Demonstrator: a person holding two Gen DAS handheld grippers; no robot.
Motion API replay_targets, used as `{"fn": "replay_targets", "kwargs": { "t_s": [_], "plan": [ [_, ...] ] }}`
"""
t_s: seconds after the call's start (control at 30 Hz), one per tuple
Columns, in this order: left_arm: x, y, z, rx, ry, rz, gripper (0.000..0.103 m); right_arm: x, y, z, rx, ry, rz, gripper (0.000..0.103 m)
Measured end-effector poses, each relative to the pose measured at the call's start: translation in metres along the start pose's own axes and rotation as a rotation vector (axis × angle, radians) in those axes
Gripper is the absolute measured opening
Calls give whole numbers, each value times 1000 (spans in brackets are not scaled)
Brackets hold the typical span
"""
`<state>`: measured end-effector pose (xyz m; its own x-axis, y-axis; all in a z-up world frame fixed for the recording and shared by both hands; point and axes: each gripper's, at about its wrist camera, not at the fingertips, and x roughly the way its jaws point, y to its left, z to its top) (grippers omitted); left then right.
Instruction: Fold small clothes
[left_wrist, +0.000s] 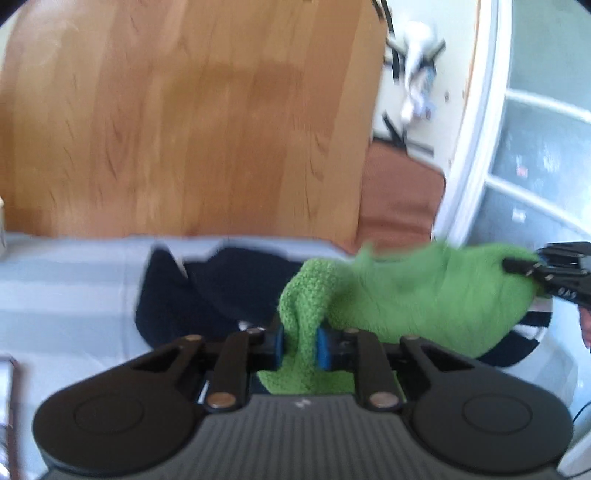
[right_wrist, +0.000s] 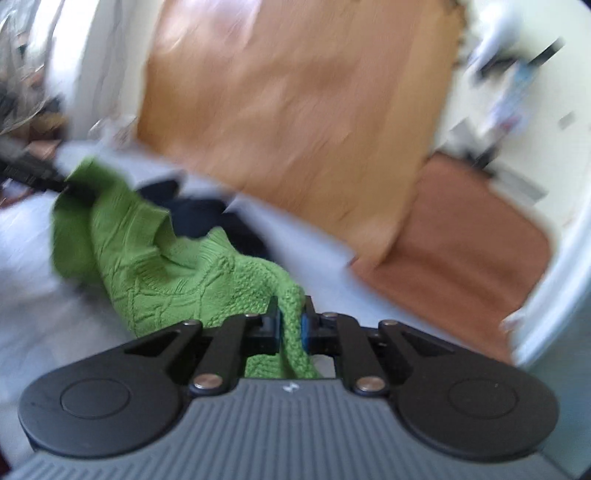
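Knitwear is hanging between the two tongs: a green knitted garment (left_wrist: 406, 291), bright and nubbly, is being held up by both at once. The left tongs (left_wrist: 300, 343) are clamping a bunched fold of it, the blue pads (left_wrist: 324, 349) pressing on the knit from either side, with a loose end of the fabric spilling down behind them toward the camera. The right tongs (right_wrist: 291, 325) are pinching another rope-like edge of the same garment in the same way, knit squeezed tightly between the blue pads (right_wrist: 305, 325).

In the left wrist view the garment is stretching away to the right, where the right tongs are showing as a dark shape at its far corner. In the right wrist view it is spreading away to the left, up to the left tongs at the picture's edge. The middle of the garment is sagging just over a pale grey surface (left_wrist: 74, 280), whether touching it is hard to tell.

Beneath and behind the green knit a dark navy garment (left_wrist: 207, 291) is lying on that surface, and a piece with black and white stripes (left_wrist: 535, 328) is peeking out below the green on the right. Beyond are showing a wooden floor (left_wrist: 184, 118) and a brown mat (left_wrist: 399, 199). Both views are blurring, the right one strongly.
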<state>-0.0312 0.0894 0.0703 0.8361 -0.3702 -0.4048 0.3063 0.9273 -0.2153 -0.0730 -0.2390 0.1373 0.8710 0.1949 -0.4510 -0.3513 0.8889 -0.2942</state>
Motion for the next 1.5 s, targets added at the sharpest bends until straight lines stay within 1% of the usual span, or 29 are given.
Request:
{"fn": "replay_targets", "kwargs": {
  "t_s": [0.03,0.07,0.17,0.23,0.33,0.37,0.4,0.47,0.57,0.63,0.7,0.77,0.8,0.9,0.97,1.03,1.07,1.1,1.13,1.17,1.2,1.23,1.27,1.33,1.37,1.4,1.43,1.47,1.5],
  "plan": [
    [-9,-3,9,0,-37,1,15,-8,-6,12,6,-54,-49,12],
    [-23,-9,21,15,-94,5,15,-14,-9,26,9,-104,-85,12],
    [-65,-32,56,88,-260,30,15,-39,-11,67,-4,-269,-174,12],
    [-98,-48,81,125,-375,61,15,-66,-15,91,-22,-375,-227,12],
    [-143,-67,118,145,-502,103,15,-89,-21,132,-38,-509,-281,12],
    [-158,-72,130,149,-538,115,15,-97,-24,147,-37,-544,-291,12],
    [-171,-78,141,154,-569,124,15,-114,-28,150,-30,-569,-299,12],
    [-193,-89,159,165,-621,148,15,-127,-37,178,-21,-606,-302,12],
    [-206,-103,173,190,-655,184,15,-130,-53,209,-4,-606,-288,12],
    [-202,-105,178,190,-643,196,16,-119,-61,216,-6,-576,-274,12],
    [-190,-102,177,180,-607,207,16,-107,-62,206,-9,-534,-260,12],
    [-157,-92,173,168,-546,223,16,-91,-55,187,2,-471,-250,12],
    [-136,-86,172,160,-505,231,16,-76,-57,179,11,-441,-233,12],
    [-69,-65,163,153,-389,279,16,-16,-67,148,55,-324,-202,12],
    [-18,-50,159,151,-322,319,16,36,-76,128,93,-253,-196,12],
    [44,-32,152,134,-251,360,20,96,-83,107,150,-179,-182,13],
    [70,-24,148,128,-216,383,23,133,-87,95,175,-121,-165,15],
    [102,-13,139,123,-150,423,24,166,-90,86,173,-58,-154,24],
    [131,-1,127,106,-54,457,24,200,-89,70,161,27,-185,41],
    [148,8,116,70,22,462,23,221,-87,54,159,93,-219,46],
    [160,19,99,11,88,431,22,233,-88,37,166,144,-216,45],
    [162,26,83,-25,105,395,22,235,-91,23,184,164,-184,45],
    [160,29,64,-34,103,379,22,230,-92,10,199,172,-155,44],
    [152,28,39,-26,91,369,22,210,-89,-11,196,183,-119,46],
    [148,26,30,-27,84,345,22,197,-85,-18,190,182,-91,46],
    [142,22,17,-26,84,310,22,185,-81,-23,190,183,-54,49],
    [139,18,7,-19,87,284,22,174,-74,-33,191,190,-8,58],
    [136,13,0,-8,90,267,23,165,-69,-39,185,198,29,62],
    [133,7,-10,7,93,250,25,159,-65,-46,179,209,52,71]
  ]
}}
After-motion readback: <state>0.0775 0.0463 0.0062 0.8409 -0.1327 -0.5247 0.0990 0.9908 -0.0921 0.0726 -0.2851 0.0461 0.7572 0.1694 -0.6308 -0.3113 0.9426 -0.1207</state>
